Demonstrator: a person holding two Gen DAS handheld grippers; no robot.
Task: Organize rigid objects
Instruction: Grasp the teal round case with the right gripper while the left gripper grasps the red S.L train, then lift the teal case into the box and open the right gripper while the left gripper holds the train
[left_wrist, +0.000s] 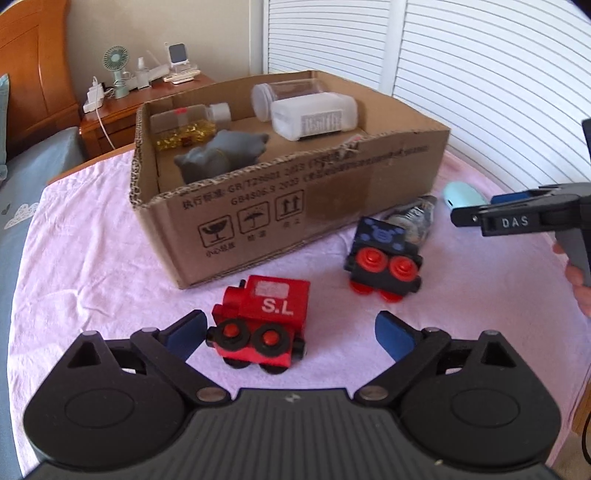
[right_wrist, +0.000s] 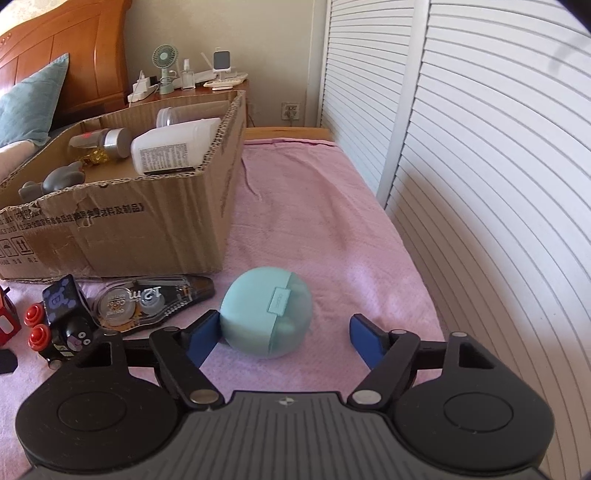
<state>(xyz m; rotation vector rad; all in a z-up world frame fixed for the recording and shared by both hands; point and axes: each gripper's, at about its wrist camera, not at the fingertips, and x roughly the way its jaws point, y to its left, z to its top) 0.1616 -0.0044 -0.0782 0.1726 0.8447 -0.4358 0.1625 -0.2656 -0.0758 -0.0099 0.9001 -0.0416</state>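
A cardboard box (left_wrist: 332, 206) stands on the pink cloth (left_wrist: 92, 266) and holds a grey toy (left_wrist: 221, 155), a white bottle (left_wrist: 314, 118), a clear jar and a bottle of gold bits. A red toy train (left_wrist: 262, 325) marked S.L sits between the fingers of my open left gripper (left_wrist: 290, 334), close to the left finger. A black toy train (left_wrist: 384, 262) and a correction tape (right_wrist: 155, 299) lie in front of the box. A round teal case (right_wrist: 266, 312) lies between the fingers of my open right gripper (right_wrist: 282, 336), against the left finger.
White louvered doors (right_wrist: 480, 184) run along the right side. A wooden bedside table (left_wrist: 147, 92) with a small fan, chargers and bottles stands behind the box. A bed with a blue pillow (right_wrist: 33, 99) lies to the left.
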